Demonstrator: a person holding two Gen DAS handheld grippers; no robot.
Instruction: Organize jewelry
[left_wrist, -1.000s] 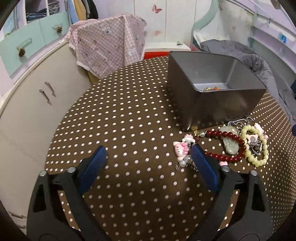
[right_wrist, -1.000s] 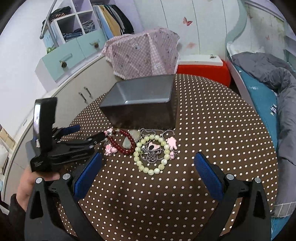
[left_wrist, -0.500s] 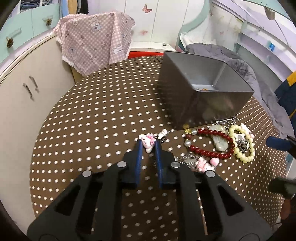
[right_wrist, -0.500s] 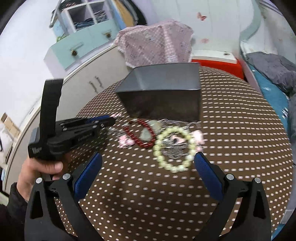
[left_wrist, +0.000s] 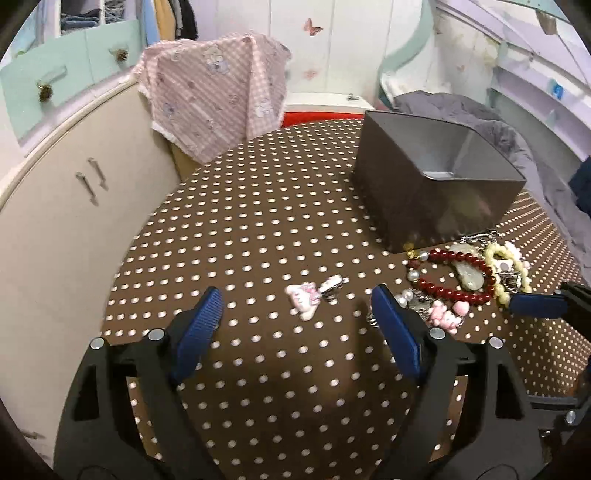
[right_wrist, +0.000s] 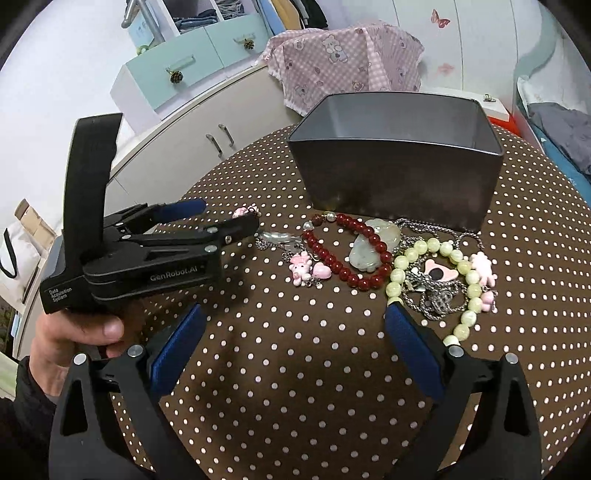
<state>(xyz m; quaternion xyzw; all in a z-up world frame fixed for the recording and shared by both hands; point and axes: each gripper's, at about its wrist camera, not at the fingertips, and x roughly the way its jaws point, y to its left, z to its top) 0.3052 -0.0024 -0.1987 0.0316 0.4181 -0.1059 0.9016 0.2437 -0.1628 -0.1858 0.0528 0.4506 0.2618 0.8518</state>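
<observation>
Left tool reopening, tilted over freed pink charm; right tool closing, empty

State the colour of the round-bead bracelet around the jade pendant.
Dark red bracelet; right wrist view shows it best.

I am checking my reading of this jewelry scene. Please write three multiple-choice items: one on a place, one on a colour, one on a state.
1. Where does the pink cat charm lie?
A. in the box
B. on the dotted tablecloth, apart from the pile
C. on the pale green bracelet

2. What colour is the bead bracelet around the jade pendant?
A. dark red
B. blue
C. white

3. How do the jaws of the left gripper stand?
A. shut on the charm
B. apart, nothing pressed
C. shut on the box

Key: B, it lies alone on cloth; A, its beads are red; B, the jaws are opening, clear of the charm.
</observation>
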